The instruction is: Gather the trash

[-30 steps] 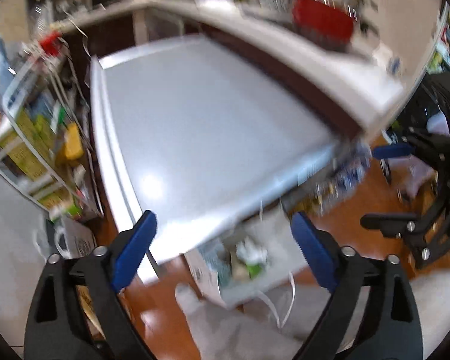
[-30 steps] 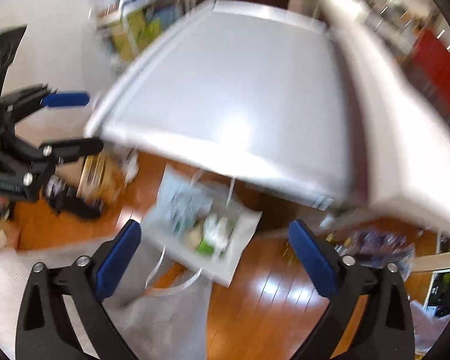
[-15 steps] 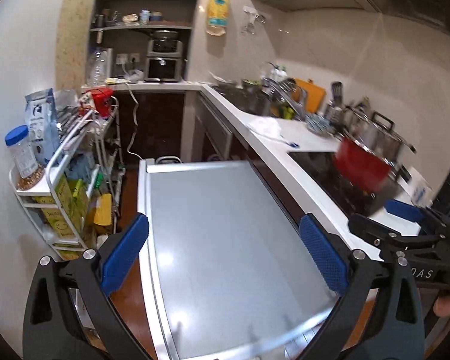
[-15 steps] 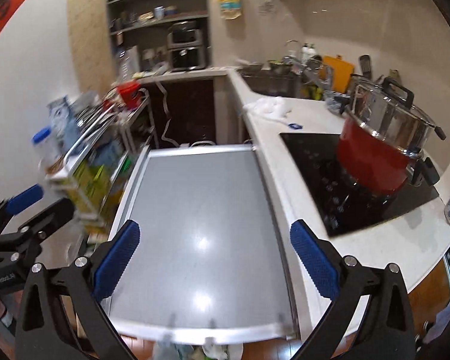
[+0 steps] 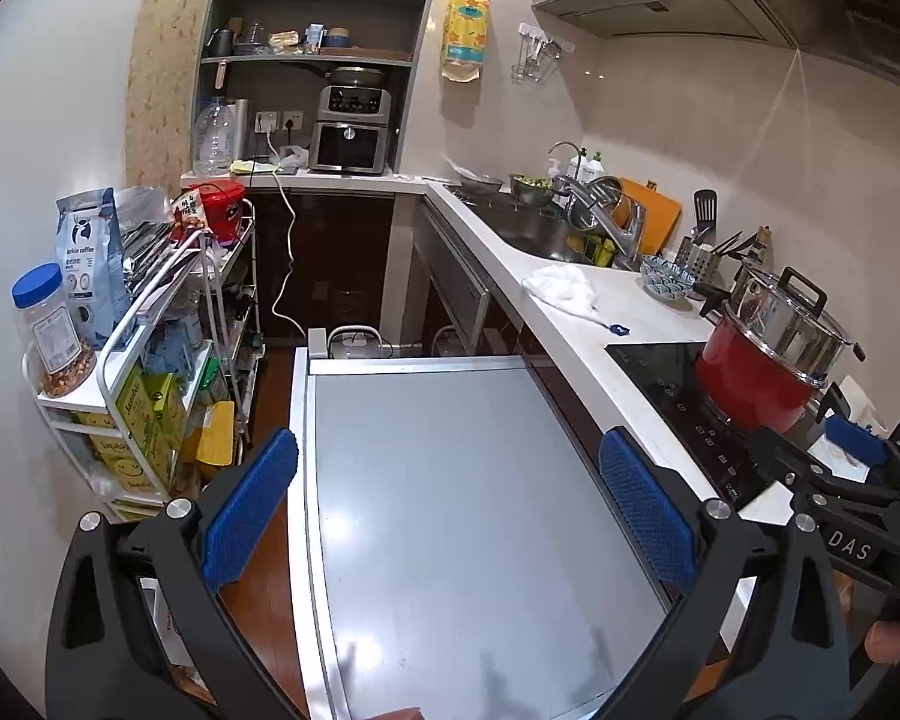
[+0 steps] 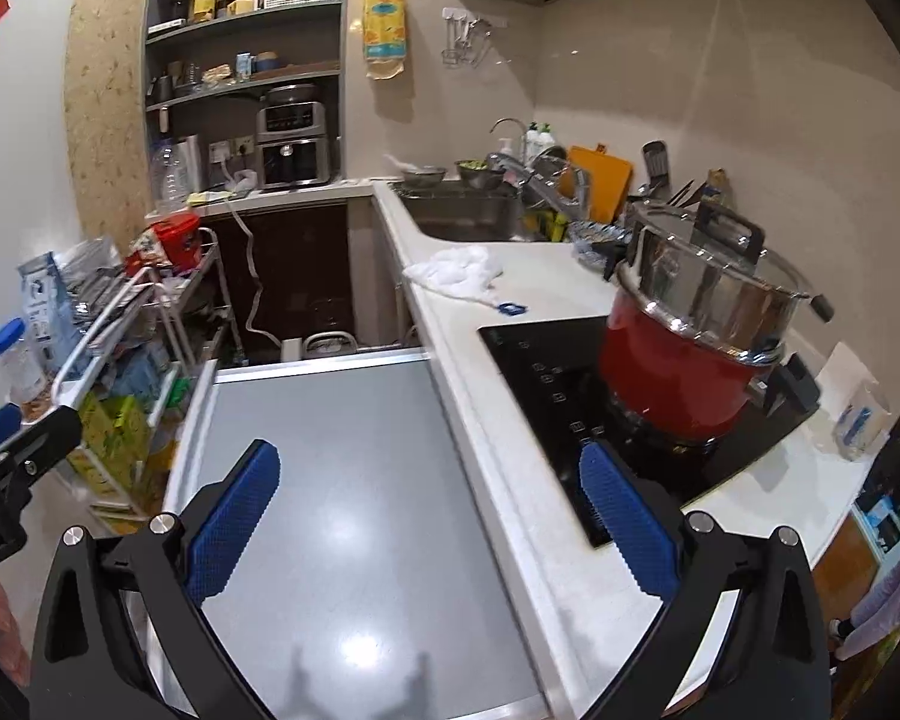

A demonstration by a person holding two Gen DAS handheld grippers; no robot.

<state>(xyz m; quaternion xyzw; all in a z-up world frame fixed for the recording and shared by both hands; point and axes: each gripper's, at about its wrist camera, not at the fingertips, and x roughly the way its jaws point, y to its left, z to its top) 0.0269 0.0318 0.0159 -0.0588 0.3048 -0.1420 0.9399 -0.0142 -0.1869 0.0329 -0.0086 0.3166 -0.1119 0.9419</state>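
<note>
A crumpled white wad (image 5: pixel 561 291) (image 6: pixel 459 267) lies on the white counter beside the sink, with a small blue scrap (image 5: pixel 620 330) (image 6: pixel 513 307) just in front of it. My left gripper (image 5: pixel 448 450) hangs open over the grey table top (image 5: pixel 450 510), nothing between its blue pads. My right gripper (image 6: pixel 429 456) is open too, empty, above the table's right edge and the counter. Each gripper shows at the edge of the other's view: the right one (image 5: pixel 810 450), the left one (image 6: pixel 6 432). No trash bag is in view.
A red pot with a steel lid (image 5: pixel 756 384) (image 6: pixel 678 378) stands on the black hob (image 6: pixel 546 384). The sink (image 5: pixel 534 234) holds dishes and a tap. A white wire cart (image 5: pixel 150 312) packed with jars and bags stands left of the table. Shelves with an air fryer (image 5: pixel 348 132) fill the far wall.
Both views swung up from the open trash bag on the floor under the table to the table top and counter. The bag left the view. Both grippers stayed open.
</note>
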